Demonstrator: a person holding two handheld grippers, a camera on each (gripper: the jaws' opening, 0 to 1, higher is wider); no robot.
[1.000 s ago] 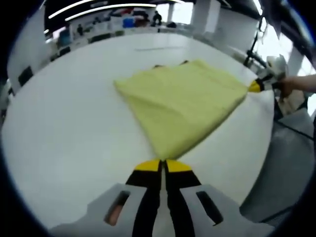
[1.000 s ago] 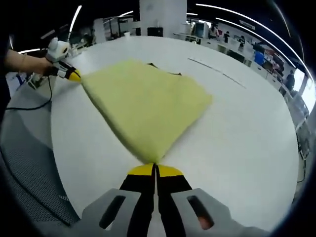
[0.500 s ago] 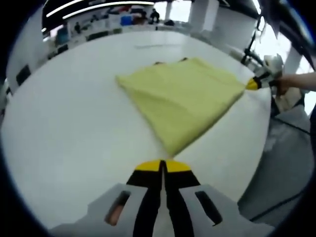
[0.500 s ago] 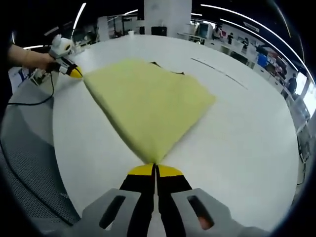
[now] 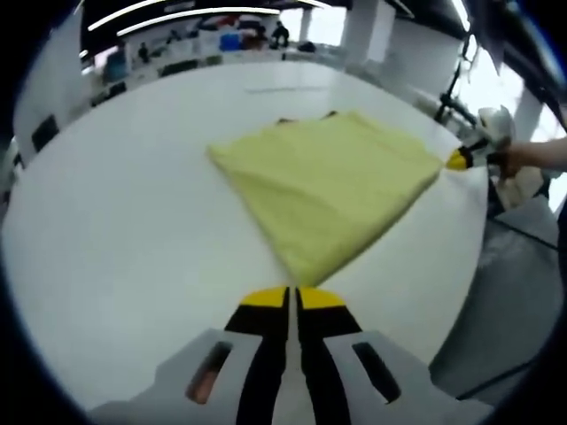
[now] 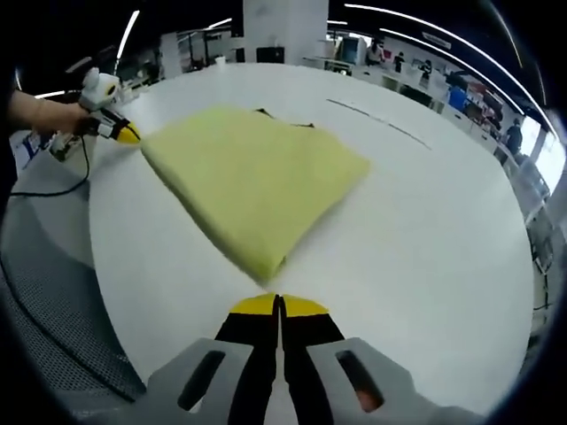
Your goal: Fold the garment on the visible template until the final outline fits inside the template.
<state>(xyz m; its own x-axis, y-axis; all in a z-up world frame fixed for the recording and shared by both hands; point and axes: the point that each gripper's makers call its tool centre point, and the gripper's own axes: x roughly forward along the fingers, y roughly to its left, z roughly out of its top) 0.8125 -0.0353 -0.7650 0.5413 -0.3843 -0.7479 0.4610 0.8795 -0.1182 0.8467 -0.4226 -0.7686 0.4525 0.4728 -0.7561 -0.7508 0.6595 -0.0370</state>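
Note:
A yellow folded garment (image 5: 328, 181) (image 6: 252, 173) lies flat on the round white table (image 5: 124, 230) (image 6: 425, 221). Small dark bits of the template (image 5: 283, 119) (image 6: 266, 112) peek out from under its far edge. My left gripper (image 5: 292, 294) is shut, its yellow tips just short of the near garment corner, with nothing held. In the right gripper view it shows as a yellow-tipped tool (image 6: 124, 134) in a hand, beside the left corner. My right gripper (image 6: 279, 301) is shut too, a small gap from its corner; it also appears at the garment's right corner (image 5: 458, 159).
A thin dark line (image 5: 275, 88) (image 6: 376, 122) marks the table beyond the garment. The table edge runs close behind both grippers, with grey floor and a black cable (image 6: 53, 190) below. Desks and people stand far off in the room.
Both grippers have let go of the garment corners and drawn back a little; the corners now lie on the table just ahead of the shut tips.

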